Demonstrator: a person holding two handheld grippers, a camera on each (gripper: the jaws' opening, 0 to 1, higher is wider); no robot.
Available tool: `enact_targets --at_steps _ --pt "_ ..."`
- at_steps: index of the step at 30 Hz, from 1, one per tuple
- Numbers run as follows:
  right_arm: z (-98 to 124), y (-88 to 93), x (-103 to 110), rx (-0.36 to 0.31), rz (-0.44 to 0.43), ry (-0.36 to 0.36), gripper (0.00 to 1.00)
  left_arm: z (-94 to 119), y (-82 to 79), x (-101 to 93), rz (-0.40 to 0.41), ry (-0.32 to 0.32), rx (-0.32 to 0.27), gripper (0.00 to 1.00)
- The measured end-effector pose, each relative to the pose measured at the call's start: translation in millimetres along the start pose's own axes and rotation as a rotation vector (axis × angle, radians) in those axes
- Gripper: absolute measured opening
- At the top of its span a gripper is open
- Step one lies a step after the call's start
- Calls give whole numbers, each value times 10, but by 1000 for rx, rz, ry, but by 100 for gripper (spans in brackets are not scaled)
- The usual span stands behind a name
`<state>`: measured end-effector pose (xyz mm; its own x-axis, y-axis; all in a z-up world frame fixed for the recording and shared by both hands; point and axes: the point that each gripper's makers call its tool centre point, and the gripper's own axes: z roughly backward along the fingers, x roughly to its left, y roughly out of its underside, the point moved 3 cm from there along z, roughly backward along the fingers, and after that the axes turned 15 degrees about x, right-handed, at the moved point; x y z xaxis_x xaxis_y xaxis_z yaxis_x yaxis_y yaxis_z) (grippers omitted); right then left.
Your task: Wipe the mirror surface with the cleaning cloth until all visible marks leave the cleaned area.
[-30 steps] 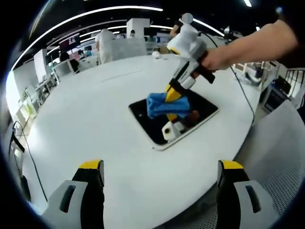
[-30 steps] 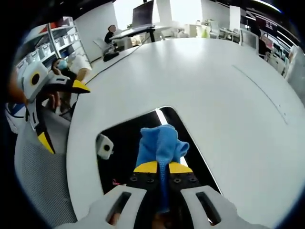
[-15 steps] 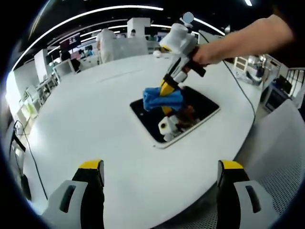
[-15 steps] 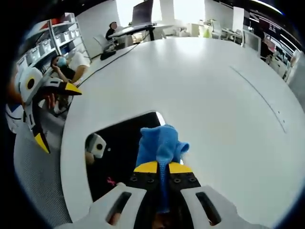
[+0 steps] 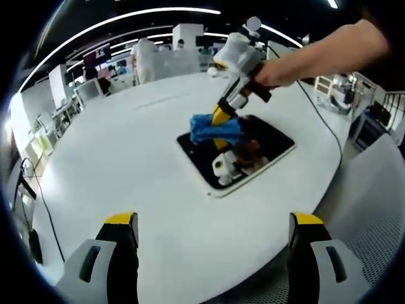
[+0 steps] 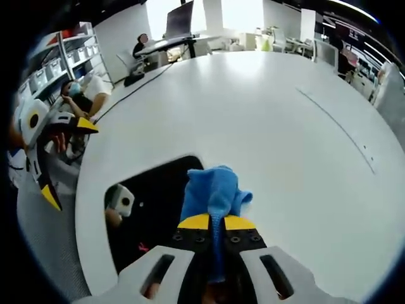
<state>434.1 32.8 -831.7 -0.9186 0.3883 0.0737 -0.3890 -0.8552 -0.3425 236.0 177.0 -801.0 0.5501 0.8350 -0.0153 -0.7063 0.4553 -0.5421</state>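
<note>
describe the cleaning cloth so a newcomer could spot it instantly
Start at the big round white table, then find the dark rectangular mirror lying flat on it near the edge. The cleaning cloth is the bunched bright blue fabric at the mirror's far corner, pinched in the right tongs. It is the lone blue, soft thing on the table.

I see bright overhead strip lighting glaring off the white table; fisheye bending curves the edges, and the background looks soft.
</note>
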Motion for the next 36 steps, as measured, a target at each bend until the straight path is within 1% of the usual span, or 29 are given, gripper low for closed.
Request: enact_targets --at_steps 6,13,25,36 --pt "-28 2 -48 2 7 -10 0 0 -14 0 -1 -1 0 100" --pt "-11 9 -30 -5 15 -25 0 -14 -7 8 -2 -1 8 100" --pt "-4 12 -13 -6 43 -28 0 -6 -22 32 8 -12 6 100" --pt "23 105 -85 -3 43 -22 0 -7 -12 49 13 -18 13 100"
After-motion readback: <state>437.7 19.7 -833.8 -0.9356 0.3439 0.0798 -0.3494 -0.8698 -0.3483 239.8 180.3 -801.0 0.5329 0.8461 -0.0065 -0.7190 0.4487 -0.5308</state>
